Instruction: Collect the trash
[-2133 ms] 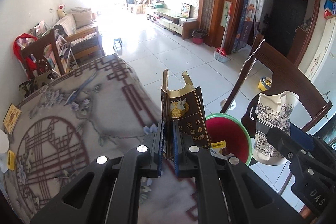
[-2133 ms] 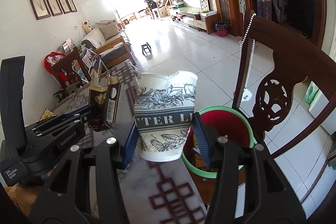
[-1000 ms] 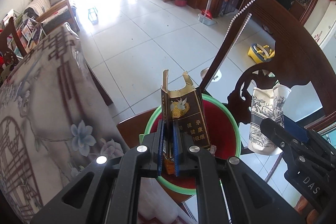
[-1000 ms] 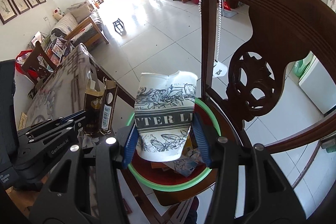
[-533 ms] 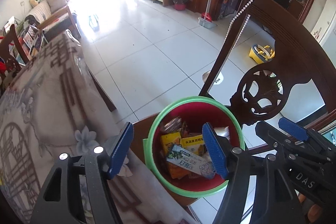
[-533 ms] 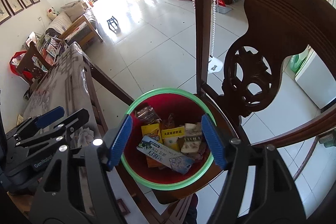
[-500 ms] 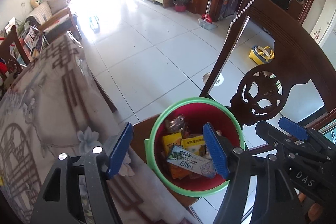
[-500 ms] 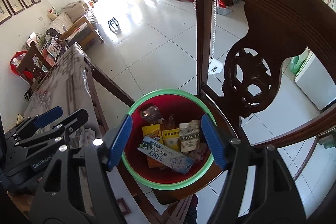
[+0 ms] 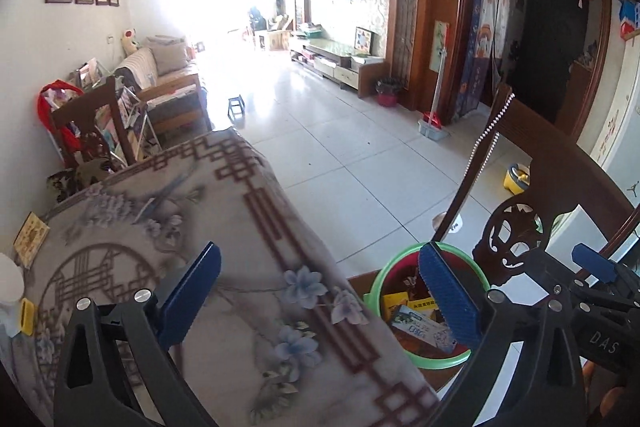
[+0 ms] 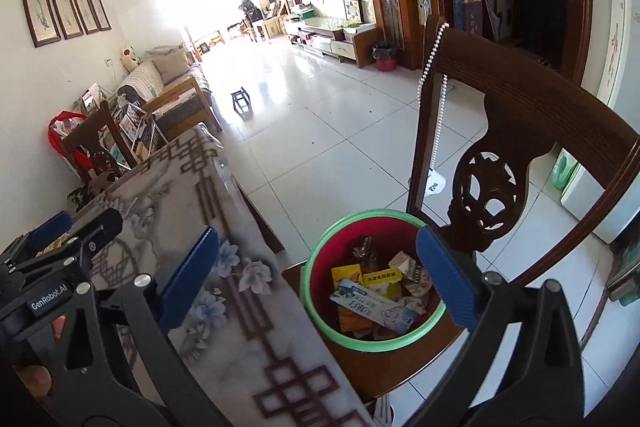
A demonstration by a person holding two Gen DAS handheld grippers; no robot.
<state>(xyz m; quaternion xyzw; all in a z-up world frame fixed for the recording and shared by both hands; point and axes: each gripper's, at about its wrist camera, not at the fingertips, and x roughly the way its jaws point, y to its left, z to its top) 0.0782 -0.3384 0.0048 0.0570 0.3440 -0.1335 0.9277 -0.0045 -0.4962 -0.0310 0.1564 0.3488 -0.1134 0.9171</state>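
Observation:
A red bin with a green rim [image 10: 320, 255] stands on a wooden chair seat beside the table; it also shows in the left wrist view [image 9: 384, 269]. It holds several packets and boxes, among them a long white and blue box [image 10: 372, 305]. My left gripper [image 9: 320, 287] is open and empty over the table's corner, left of the bin. My right gripper [image 10: 316, 275] is open and empty, its jaws straddling the bin from above. The crushed paper cup [image 10: 408, 265] lies among the trash in the bin.
The table [image 9: 224, 211] has a grey patterned cloth with flowers. The carved chair back [image 10: 492, 163] rises right of the bin, with a bead string [image 10: 438, 99] hanging on it. A small card [image 9: 32, 239] and a yellow item [image 9: 26, 315] lie at the table's left edge.
Both grippers opened and dropped the cigarette box and the paper cup into the bin. Both have since pulled back and tilted up, so the table fills more of the view.

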